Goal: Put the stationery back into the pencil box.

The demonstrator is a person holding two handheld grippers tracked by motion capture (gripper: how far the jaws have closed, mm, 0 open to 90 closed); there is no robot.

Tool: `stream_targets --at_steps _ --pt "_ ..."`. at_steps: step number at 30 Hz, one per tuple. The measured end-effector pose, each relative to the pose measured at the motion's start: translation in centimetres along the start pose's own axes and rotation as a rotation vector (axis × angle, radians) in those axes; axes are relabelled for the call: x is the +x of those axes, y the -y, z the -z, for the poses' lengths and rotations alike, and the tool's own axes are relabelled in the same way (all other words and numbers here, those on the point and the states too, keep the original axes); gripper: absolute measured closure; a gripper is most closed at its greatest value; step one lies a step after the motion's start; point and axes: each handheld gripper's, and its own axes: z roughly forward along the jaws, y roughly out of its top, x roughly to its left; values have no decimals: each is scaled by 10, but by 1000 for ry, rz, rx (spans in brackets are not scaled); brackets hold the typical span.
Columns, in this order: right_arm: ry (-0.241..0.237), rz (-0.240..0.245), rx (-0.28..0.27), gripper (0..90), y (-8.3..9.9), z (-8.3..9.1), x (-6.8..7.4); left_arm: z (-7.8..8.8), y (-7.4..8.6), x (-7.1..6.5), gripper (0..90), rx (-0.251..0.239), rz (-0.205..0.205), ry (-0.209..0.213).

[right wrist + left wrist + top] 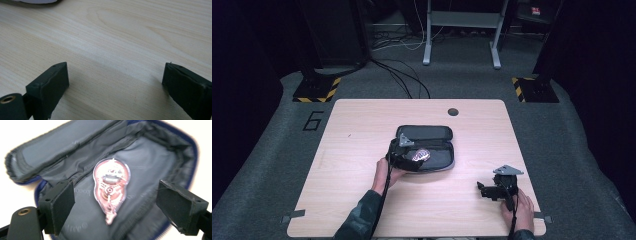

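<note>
I'm hovering my left gripper point(117, 202) with jaws spread wide, gripping nothing; the correction tape point(111, 187) is lying between them inside the open pouch point(160, 157), long axis pointing toward me. Right gripper point(498, 190) is idling wide open, empty, well apart.

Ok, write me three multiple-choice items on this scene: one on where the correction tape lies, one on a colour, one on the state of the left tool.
1. Where does the correction tape lie?
A. On the bare table
B. Inside the open pencil case
C. Between the right tool's pads

2. What colour is the pencil case's zip edging?
A. Blue
B. Yellow
C. White

3. How does the left tool stand?
A. Shut on the correction tape
B. Shut on the case's flap
C. Open, pads apart from the tape

Key: 1 B, the tape rests on the case's grey lining. 2 A, a blue rim runs round the case in the left gripper view. 3 C, both pads stand clear on either side of the tape.
</note>
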Motion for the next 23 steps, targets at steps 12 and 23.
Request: stream_targets --at_steps 12,23 --pt "0 0 0 64 0 0 0 61 39 -18 75 -31 -38 -23" --pt "-2 5 0 62 0 0 -1 66 107 -9 3 92 2 -82"
